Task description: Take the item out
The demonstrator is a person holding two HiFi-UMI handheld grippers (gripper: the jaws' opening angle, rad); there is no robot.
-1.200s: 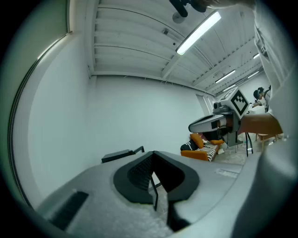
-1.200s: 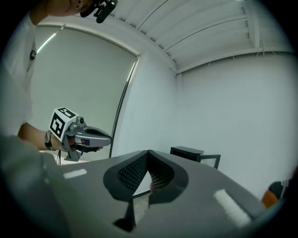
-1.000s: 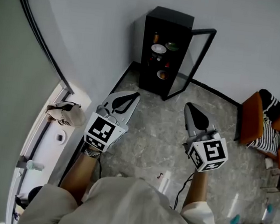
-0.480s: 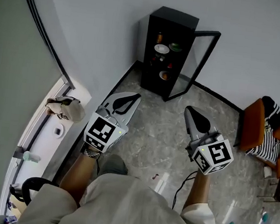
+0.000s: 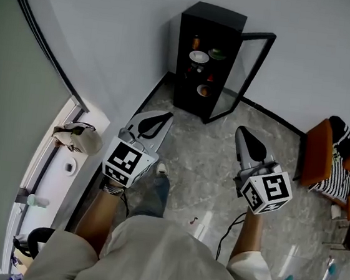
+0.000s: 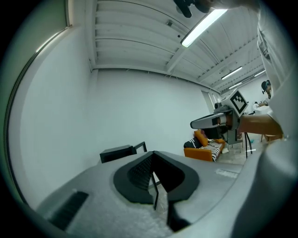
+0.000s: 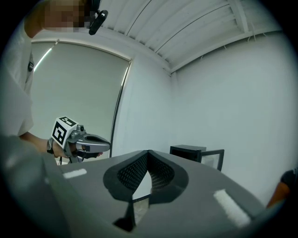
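Head view is showing bowls (image 5: 199, 58) sitting on shelves inside the black cabinet (image 5: 214, 15), glass door (image 5: 246, 75) swung open; the gripper views are catching only its exterior. Left gripper (image 5: 167, 115) and right gripper (image 5: 242, 131): jaws together, empty, well apart from the cabinet.

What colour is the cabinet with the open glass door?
Cabinet: black; head view shows it best.

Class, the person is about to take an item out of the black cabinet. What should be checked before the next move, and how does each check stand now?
1. Glass door of the black cabinet open: ok.
2. Shelves stocked, for example a white bowl: ok.
3. Left gripper empty: ok.
4. Right gripper empty: ok.
5. Fingers apart for a grasp: not ok, both pairs together.
6. Cabinet within reach: not ok, open floor lies between.
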